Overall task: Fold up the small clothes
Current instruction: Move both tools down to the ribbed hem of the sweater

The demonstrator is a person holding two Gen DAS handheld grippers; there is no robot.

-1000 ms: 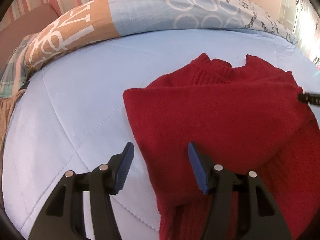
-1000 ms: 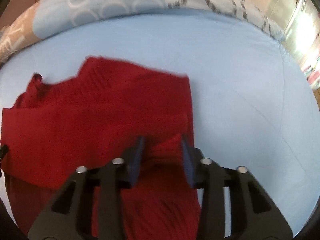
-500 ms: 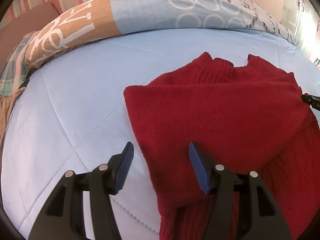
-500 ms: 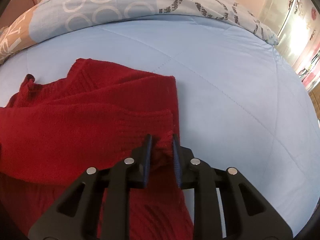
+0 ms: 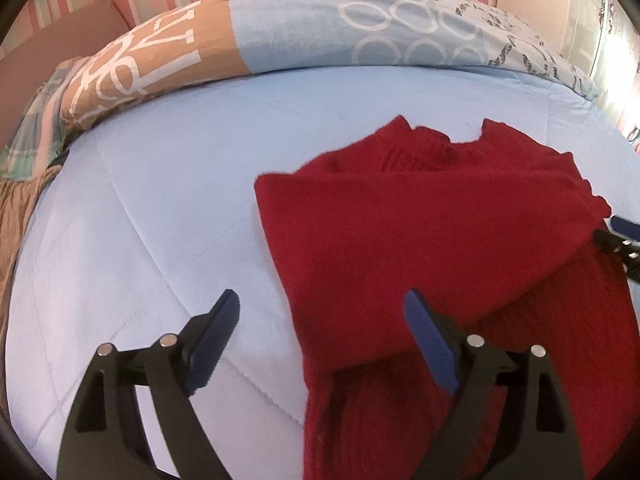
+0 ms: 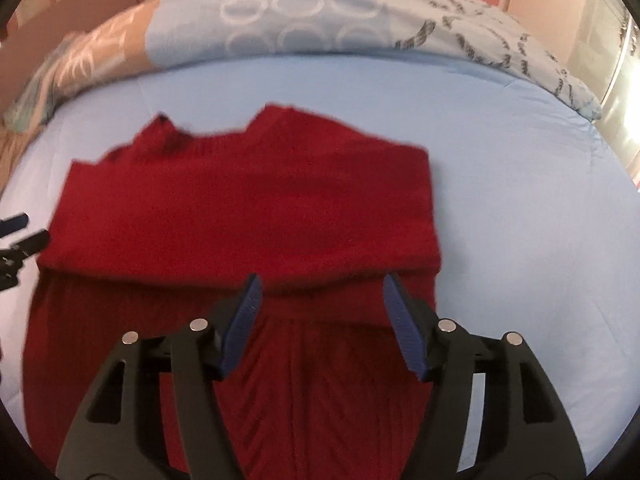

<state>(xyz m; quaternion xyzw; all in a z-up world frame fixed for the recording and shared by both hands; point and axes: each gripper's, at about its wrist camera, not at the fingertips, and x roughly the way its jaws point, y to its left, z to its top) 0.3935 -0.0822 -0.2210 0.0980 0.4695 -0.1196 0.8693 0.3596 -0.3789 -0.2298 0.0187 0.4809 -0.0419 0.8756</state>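
Bed: pale blue quilt, patterned duvet bunched along the striped wall.
Sweater: red knit sweater flat on the quilt, sleeves folded across its body.
Left gripper: jaws opening wide, straddling the sweater's left edge, gripping nothing.
Right gripper: jaws opening over the folded cuff, pads clear of the knit.

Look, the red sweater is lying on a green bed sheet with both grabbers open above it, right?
Not quite: the bed sheet is light blue, not green, as the right wrist view shows. The red sweater does lie on it, and the right gripper and left gripper have nothing pinched, jaws opening.
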